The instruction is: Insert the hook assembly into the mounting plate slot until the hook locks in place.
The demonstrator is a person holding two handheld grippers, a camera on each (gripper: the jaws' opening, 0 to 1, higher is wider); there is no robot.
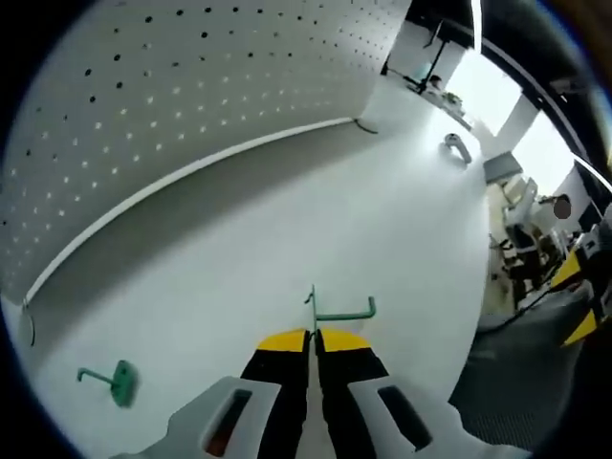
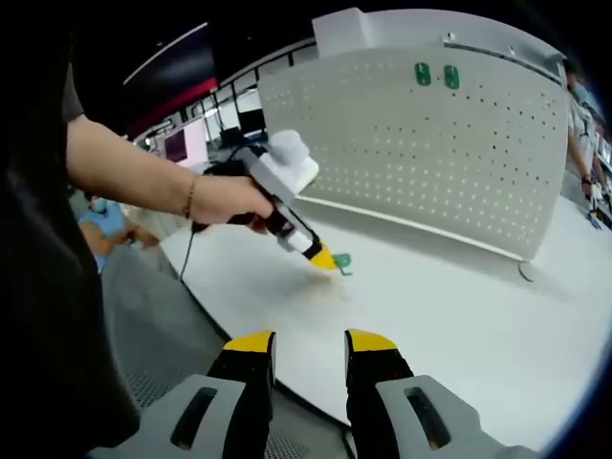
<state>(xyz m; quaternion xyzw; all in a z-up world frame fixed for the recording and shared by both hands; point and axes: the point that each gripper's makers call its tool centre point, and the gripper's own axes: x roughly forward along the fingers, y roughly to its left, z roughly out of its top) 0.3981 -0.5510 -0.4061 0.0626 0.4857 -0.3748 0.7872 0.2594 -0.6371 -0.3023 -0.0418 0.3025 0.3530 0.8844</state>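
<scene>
My left gripper [image 1: 312, 337] is shut on a green hook [image 1: 341, 311], whose thin plate stands edge-on between the yellow tips while its rod sticks out to the right. In the right gripper view a hand holds that left gripper [image 2: 325, 260] low over the white table [image 2: 449, 316], with the green hook [image 2: 341, 262] at its tip. A second green hook [image 1: 116, 381] lies loose on the table [image 1: 316, 220] to the lower left. The white perforated mounting plate [image 1: 191, 86] stands behind, apart from the held hook. My right gripper [image 2: 311, 346] is open and holds nothing, near the table's edge.
Two green hooks [image 2: 436, 75] hang high on the perforated plate [image 2: 430, 163]. A small grey metal piece [image 1: 457, 147] lies far out on the table. A person's arm [image 2: 134, 177] reaches in from the left. Grey floor lies beyond the table's curved edge.
</scene>
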